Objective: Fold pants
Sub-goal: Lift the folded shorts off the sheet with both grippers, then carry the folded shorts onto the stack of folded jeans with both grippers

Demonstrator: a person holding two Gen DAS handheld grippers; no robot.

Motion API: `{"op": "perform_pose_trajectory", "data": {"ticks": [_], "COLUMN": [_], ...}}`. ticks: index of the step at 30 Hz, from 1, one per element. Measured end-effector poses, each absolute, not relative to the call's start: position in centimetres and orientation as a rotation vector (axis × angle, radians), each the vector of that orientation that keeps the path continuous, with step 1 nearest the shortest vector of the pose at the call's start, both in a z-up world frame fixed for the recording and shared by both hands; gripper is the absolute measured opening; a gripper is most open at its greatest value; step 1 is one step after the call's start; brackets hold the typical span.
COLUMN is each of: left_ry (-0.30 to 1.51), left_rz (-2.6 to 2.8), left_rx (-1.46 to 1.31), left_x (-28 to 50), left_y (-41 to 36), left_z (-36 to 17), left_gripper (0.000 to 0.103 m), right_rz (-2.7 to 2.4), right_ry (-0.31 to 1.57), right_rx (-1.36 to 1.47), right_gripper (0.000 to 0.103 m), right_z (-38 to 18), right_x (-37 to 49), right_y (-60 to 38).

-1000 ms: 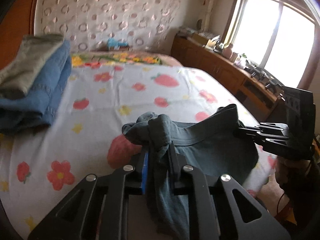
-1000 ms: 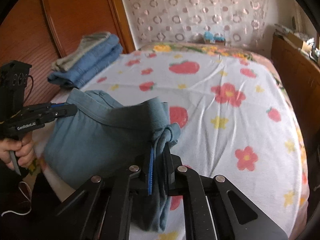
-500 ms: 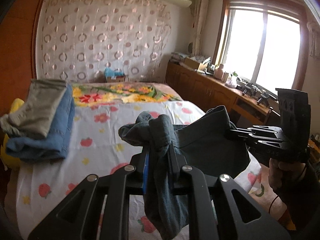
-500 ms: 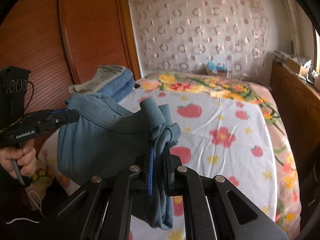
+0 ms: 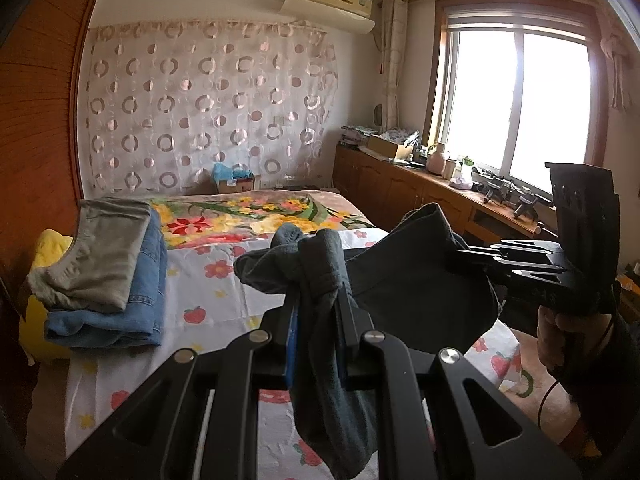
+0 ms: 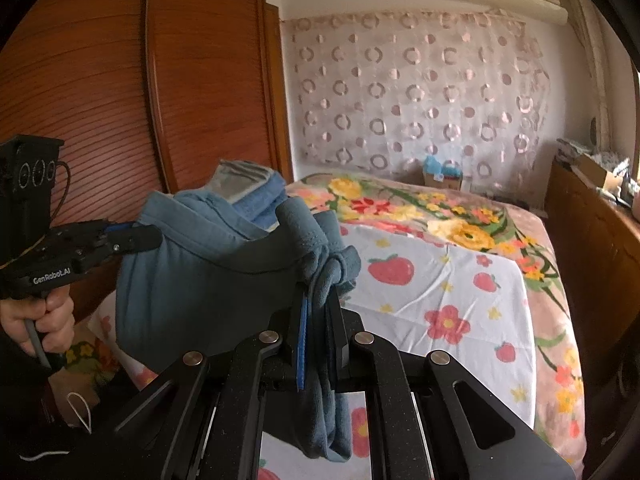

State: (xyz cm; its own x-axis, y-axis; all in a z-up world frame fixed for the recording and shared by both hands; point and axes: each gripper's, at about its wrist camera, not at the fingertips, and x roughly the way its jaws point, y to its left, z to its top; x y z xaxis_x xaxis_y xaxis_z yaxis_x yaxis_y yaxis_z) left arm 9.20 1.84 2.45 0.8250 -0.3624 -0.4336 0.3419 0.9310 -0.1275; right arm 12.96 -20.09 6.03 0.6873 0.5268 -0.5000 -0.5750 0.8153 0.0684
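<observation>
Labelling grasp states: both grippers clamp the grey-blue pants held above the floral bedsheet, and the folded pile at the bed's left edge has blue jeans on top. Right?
One error: in the left wrist view the olive-grey folded garment tops the pile, lying on the blue jeans. Both the left gripper and the right gripper do clamp the grey-blue pants above the floral bedsheet.

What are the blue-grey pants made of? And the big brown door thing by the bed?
The pants look like soft knit cotton, probably sweatpant fabric: matte, slightly fuzzy, with a stitched hem, and they droop limply. The wardrobe door looks like varnished reddish wood: glossy, with fine slat lines.

Bright window [image 5: 520, 108], wooden wardrobe [image 6: 120, 92], patterned curtain [image 5: 208, 116]
</observation>
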Motion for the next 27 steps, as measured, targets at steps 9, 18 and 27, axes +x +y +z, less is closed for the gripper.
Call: {"op": "perform_pose_trajectory", "data": {"ticks": [9, 18, 27], "left_ry": [0.481, 0.499, 0.483], "left_rz": [-0.352, -0.289, -0.195], "left_rx": [-0.067, -0.094, -0.117], "left_x": [9.6, 11.0, 13.6], "left_y": [3.7, 6.2, 10.2], "left_z": [1.3, 0.4, 2.9], "left_gripper": [0.012, 0.012, 0.012], "right_rz": [0.641, 0.685, 0.736], "right_ry": [0.524, 0.519, 0.503], "right_rx": [-0.126, -0.158, -0.212], "right_gripper": [0.005, 0.005, 0.005], "right_z": [5.5, 5.6, 8.2], "right_x": [14.2, 17.0, 21.3], "right_y": [-17.8, -14.1, -9.3]}}
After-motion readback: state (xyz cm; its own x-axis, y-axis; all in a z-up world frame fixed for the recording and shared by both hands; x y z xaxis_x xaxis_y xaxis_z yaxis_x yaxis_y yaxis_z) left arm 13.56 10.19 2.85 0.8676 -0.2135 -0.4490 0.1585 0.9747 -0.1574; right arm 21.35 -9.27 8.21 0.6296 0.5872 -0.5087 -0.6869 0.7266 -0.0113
